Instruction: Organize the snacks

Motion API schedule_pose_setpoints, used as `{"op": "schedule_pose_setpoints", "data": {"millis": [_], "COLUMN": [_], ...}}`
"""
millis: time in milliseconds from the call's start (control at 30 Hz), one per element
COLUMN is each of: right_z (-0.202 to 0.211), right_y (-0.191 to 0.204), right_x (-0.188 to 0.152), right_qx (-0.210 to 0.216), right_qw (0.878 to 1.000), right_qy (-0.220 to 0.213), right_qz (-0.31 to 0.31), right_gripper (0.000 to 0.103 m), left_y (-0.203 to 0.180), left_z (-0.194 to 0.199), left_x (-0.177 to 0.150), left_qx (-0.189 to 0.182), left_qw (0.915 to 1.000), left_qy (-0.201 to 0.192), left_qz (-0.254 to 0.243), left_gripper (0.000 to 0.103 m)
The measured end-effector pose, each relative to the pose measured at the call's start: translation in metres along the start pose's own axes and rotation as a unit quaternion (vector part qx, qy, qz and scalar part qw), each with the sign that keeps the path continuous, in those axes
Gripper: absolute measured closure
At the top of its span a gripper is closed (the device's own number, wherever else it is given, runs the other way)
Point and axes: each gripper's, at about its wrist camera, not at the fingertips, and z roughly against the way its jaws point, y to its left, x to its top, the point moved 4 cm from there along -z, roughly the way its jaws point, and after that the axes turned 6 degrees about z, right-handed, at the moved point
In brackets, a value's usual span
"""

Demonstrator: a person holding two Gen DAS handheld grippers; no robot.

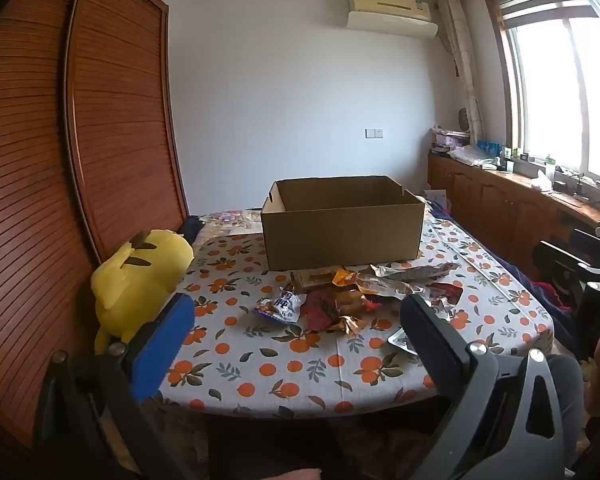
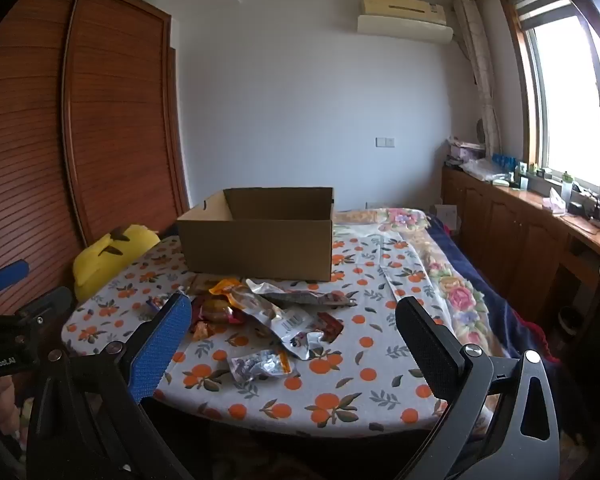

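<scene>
A heap of snack packets (image 1: 352,296) lies on the orange-print cloth in front of an open cardboard box (image 1: 342,226). In the right wrist view the packets (image 2: 268,312) and the box (image 2: 260,232) show too. My left gripper (image 1: 296,316) is open and empty, held back from the near edge of the cloth. My right gripper (image 2: 294,322) is open and empty, also short of the packets. A silver packet (image 2: 260,364) lies nearest the front. The left gripper also shows at the left edge of the right wrist view (image 2: 8,276).
A yellow plush toy (image 1: 140,280) sits at the left edge beside a brown slatted wardrobe (image 1: 100,128). A floral blanket (image 2: 452,272) covers the bed on the right. Wooden cabinets (image 2: 520,232) run under the window.
</scene>
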Motion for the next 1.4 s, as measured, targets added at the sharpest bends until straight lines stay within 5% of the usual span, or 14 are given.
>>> {"op": "schedule_pose_setpoints", "data": {"millis": [1400], "right_z": [-0.001], "right_y": [0.002], "right_x": [0.001], "right_qx": [-0.004], "right_qw": [1.0], "right_qy": [-0.001], "right_qz": [0.003], "right_gripper": [0.0], "left_y": [0.004], "left_z": [0.012], "left_x": [0.014], "left_qx": [0.005], "left_qw": [0.9998], "left_qy": [-0.021], "left_qz": [-0.001], "left_gripper": [0.0]}}
